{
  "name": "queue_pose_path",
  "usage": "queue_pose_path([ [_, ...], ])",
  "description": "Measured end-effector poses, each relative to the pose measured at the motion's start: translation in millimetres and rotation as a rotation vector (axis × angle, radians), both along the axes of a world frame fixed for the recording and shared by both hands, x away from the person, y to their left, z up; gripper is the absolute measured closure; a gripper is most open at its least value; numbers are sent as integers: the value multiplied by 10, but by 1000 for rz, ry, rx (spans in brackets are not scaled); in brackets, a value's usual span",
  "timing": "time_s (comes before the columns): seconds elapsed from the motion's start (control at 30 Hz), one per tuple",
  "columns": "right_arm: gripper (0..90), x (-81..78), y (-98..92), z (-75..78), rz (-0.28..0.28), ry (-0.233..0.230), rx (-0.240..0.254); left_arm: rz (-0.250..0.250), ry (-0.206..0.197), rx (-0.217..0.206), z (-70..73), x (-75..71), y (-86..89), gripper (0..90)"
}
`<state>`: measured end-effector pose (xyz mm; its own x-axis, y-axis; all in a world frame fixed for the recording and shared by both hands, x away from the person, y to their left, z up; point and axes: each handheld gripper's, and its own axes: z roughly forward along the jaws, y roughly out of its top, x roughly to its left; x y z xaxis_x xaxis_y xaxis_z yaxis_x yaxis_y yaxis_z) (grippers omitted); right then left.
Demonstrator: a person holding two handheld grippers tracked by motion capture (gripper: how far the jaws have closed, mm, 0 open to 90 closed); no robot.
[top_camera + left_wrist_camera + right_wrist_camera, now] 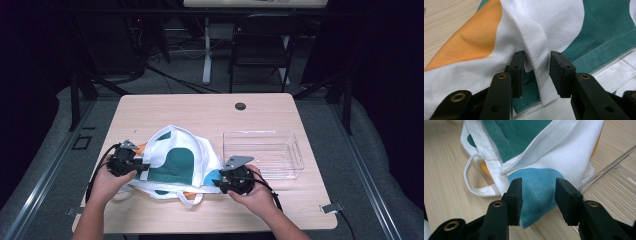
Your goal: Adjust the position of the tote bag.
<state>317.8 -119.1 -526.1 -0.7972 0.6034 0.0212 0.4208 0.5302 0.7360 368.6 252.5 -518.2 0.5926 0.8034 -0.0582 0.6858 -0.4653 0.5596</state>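
Lying rumpled, white tote bag (pixel 177 162) with green, orange, blue patches sits between both part-open grippers, seemingly ungripped.

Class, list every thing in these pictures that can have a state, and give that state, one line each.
tote bag: lying crumpled on the table, mouth open.
white strap: between the left gripper pads, not pinched.
blue corner: between the right gripper pads, not pinched.
clear bin: upright, empty.
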Motion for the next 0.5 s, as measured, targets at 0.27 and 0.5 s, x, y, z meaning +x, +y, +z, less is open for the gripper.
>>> queue_pose_path([
  [0.27, 575, -5, 13, -5, 5, -3, -6, -2, 5, -6, 1, -4, 10, 696],
  [0.5, 567, -6, 15, -11, 2, 3, -11, -17, 2, 0, 18, -12, 16, 737],
])
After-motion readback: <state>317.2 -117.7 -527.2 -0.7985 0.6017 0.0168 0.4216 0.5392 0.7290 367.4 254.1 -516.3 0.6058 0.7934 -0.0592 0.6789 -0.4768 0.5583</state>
